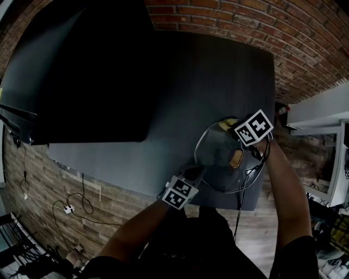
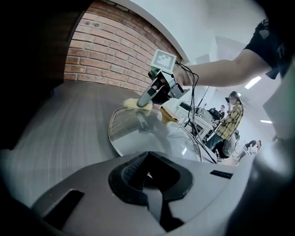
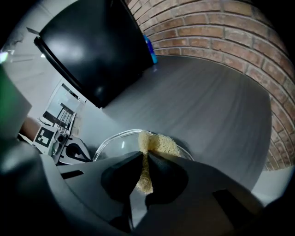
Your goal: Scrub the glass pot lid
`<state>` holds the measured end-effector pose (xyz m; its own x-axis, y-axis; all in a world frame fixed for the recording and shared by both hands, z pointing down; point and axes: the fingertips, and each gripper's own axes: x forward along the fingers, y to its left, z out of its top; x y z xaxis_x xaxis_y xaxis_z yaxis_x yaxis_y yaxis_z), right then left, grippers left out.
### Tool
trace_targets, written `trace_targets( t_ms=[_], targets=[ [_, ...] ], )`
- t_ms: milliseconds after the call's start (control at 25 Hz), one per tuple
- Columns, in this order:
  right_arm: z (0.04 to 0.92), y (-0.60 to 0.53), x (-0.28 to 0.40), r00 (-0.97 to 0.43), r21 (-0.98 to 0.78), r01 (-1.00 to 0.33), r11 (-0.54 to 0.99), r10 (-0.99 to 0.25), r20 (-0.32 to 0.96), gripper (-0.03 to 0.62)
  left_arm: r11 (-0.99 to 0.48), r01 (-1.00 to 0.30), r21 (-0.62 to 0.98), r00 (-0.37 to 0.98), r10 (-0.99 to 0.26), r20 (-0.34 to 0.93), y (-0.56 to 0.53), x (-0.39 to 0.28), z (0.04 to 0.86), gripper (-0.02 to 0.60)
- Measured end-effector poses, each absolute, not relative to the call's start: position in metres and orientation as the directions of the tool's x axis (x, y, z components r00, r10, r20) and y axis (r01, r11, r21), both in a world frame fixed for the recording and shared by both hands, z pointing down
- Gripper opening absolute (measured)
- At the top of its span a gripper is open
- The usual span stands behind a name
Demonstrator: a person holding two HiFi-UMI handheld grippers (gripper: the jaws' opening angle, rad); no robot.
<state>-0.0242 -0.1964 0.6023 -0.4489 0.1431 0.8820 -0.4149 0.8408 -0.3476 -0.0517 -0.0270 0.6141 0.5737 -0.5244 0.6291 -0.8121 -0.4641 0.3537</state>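
Red brick wall (image 1: 218, 13) backs the dark grey table (image 1: 180, 98) in the head view. The round clear glass pot lid (image 1: 218, 155) lies at the table's near right edge, with my left gripper (image 1: 192, 175) at its near rim and my right gripper (image 1: 235, 133) at its far rim.

Left gripper view: the jaws are drawn together where the rim runs under them, so I judge they pinch the lid steady.

Right gripper view: the jaws are clamped on a yellow scrubbing sponge (image 3: 156, 145) that rests on the glass.

Scrubbing is in hand. Next I should sweep the sponge toward the tan knob (image 2: 168, 115), pressing lightly.
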Motion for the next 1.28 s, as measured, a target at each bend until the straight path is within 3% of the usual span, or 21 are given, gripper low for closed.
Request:
trace_targets(
  t_ms=[320, 560, 1280],
  targets=[
    [0.609, -0.221, 0.080, -0.440, -0.284, -0.649, 0.705, -0.044, 0.897, 0.041, -0.460, -0.819, 0.341, 0.562, -0.527, 0.637, -0.024, -0.055, 0.620, 0.031],
    [0.614, -0.200, 0.133, -0.433, -0.269, -0.739, 0.617, -0.129, 0.892, 0.041, -0.441, -0.829, 0.344, 0.551, -0.542, 0.635, -0.027, -0.056, 0.618, 0.031],
    [0.600, -0.110, 0.119, -0.404, -0.109, -0.788, 0.606, -0.375, 0.835, 0.041, -0.434, -0.839, 0.329, 0.532, -0.526, 0.664, -0.025, -0.058, 0.618, 0.031]
  ],
)
